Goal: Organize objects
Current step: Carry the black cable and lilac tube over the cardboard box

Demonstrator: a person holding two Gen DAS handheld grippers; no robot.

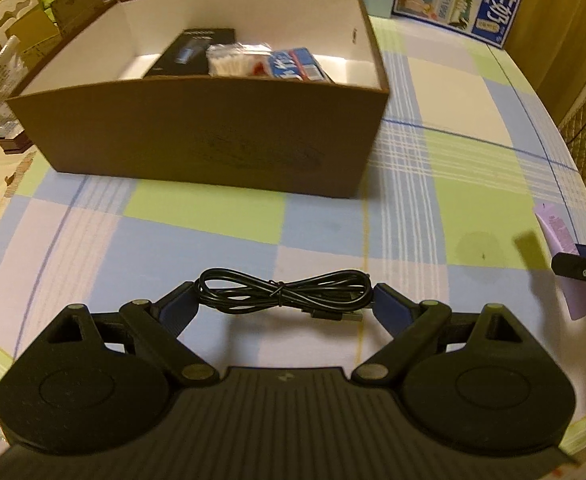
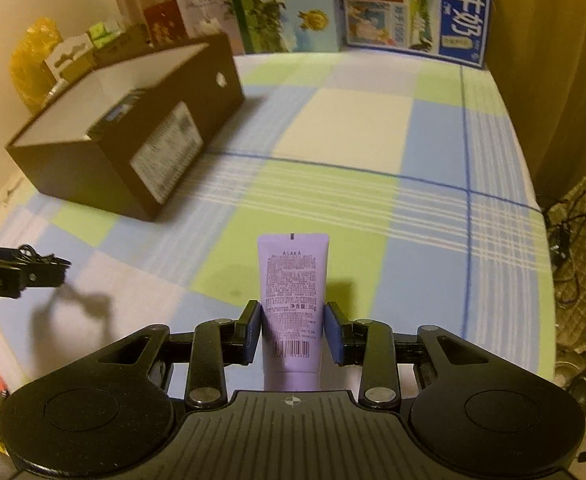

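My left gripper (image 1: 283, 300) is shut on a coiled black USB cable (image 1: 285, 294), held above the checked tablecloth in front of the brown cardboard box (image 1: 213, 136). The box holds a black carton (image 1: 191, 54), a bag of cotton swabs (image 1: 235, 60) and a blue-and-white pack (image 1: 295, 65). My right gripper (image 2: 293, 330) is shut on a purple tube (image 2: 292, 300) labelled ASAKA, held above the cloth. The tube (image 1: 563, 256) and right gripper show at the right edge of the left wrist view. The box (image 2: 133, 136) lies far left in the right wrist view.
Milk cartons and printed boxes (image 2: 413, 4) line the far table edge. Green packs and a yellow bag (image 2: 33, 64) sit behind the box. A quilted chair (image 2: 585, 260) stands off the right edge. The left gripper (image 2: 21, 272) enters at the left.
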